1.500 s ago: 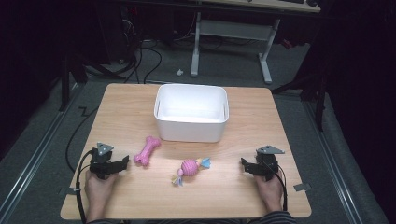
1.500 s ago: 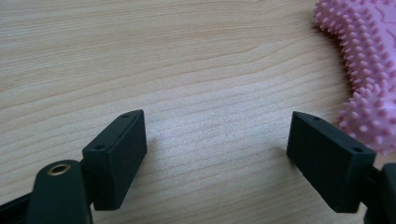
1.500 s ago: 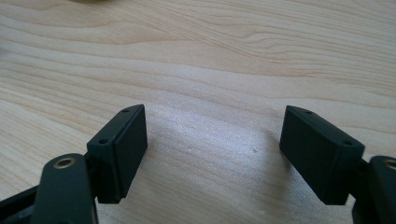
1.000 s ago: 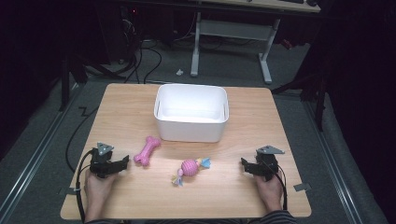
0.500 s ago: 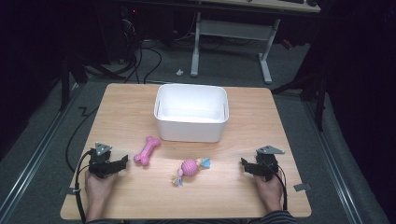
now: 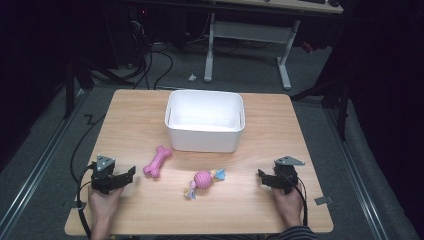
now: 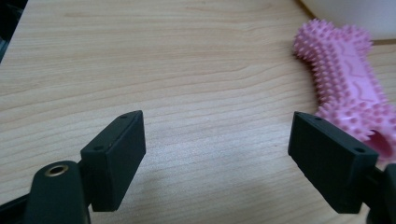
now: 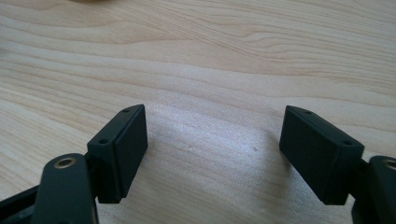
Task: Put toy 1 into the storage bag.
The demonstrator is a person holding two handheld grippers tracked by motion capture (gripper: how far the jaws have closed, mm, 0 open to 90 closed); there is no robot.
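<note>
Both black tools, left tool (image 6: pixel 131 172) and right tool (image 6: pixel 260 175), carry grey triangular plates and cables.

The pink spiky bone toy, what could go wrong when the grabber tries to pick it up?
The pink bone sits just off to the side of the open left gripper, so a straight push might only nudge it away. Its soft spikes could let it slip out. It also lies close to the white bin, so a lift might bump the wall.
</note>
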